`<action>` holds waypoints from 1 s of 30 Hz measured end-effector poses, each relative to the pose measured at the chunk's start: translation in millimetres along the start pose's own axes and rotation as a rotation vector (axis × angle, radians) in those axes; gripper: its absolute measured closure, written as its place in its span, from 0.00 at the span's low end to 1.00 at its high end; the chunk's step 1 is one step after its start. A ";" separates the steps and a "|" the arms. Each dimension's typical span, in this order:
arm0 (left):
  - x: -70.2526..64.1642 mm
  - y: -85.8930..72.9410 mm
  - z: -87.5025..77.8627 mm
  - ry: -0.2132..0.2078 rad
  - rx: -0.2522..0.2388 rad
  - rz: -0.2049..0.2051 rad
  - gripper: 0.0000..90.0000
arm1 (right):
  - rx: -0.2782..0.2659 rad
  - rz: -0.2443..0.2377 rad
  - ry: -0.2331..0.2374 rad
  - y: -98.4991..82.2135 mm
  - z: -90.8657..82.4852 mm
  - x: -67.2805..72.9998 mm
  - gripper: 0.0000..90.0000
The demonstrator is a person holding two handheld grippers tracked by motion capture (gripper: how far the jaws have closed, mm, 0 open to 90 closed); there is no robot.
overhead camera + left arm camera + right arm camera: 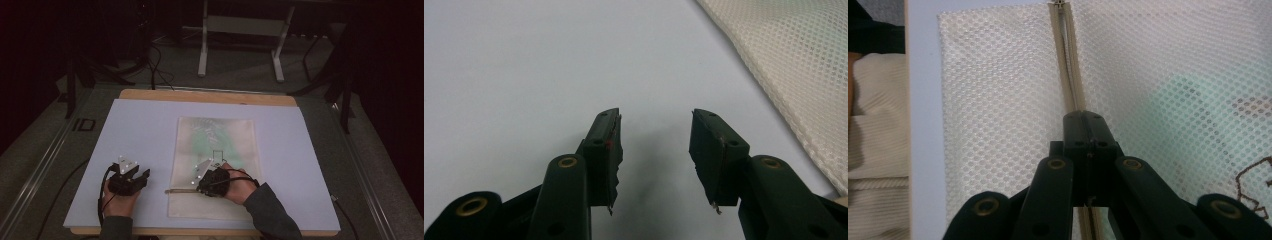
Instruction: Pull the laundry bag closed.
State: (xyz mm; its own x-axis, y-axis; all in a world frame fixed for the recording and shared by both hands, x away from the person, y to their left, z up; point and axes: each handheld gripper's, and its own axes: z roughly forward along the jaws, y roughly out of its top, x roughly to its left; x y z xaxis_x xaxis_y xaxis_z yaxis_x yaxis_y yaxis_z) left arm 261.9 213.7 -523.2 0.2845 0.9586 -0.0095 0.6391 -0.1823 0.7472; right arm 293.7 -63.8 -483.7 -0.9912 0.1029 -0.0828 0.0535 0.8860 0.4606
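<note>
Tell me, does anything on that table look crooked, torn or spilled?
Nothing stands out. The mesh bag lies flat and fairly square on the pale mat, with no tear or spill visible. The right gripper is shut over the bag's zipper; the left gripper sits open on bare mat.

One mesh laundry bag (pixel 215 150) is seen on one pale blue mat (pixel 135 130), with one zipper (pixel 1071 75) counted along it. Two grippers are counted: left gripper (pixel 131 176), right gripper (pixel 209 184). Two hands are seen.

The floor (pixel 82 125) left of the table bears "ID".
</note>
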 end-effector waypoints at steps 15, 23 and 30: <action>0.3 0.0 -0.2 -0.001 0.001 -0.001 0.61 | -0.003 -0.004 0.032 10.7 8.4 0.6 0.82; 0.5 0.1 -0.3 -0.002 0.002 0.000 0.61 | -0.002 -0.013 0.053 17.4 12.1 1.3 0.77; 1.0 -0.1 -0.5 -0.001 0.000 -0.003 0.61 | -0.008 -0.020 0.052 26.8 17.2 1.4 0.73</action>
State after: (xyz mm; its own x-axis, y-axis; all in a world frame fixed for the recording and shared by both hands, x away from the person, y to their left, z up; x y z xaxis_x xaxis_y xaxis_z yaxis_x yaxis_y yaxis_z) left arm 261.8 214.8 -522.9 0.2832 0.9590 -0.0120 0.6402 -0.1797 0.7469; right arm 295.9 -32.2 -486.7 -0.9970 0.0616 -0.0460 0.0330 0.8838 0.4667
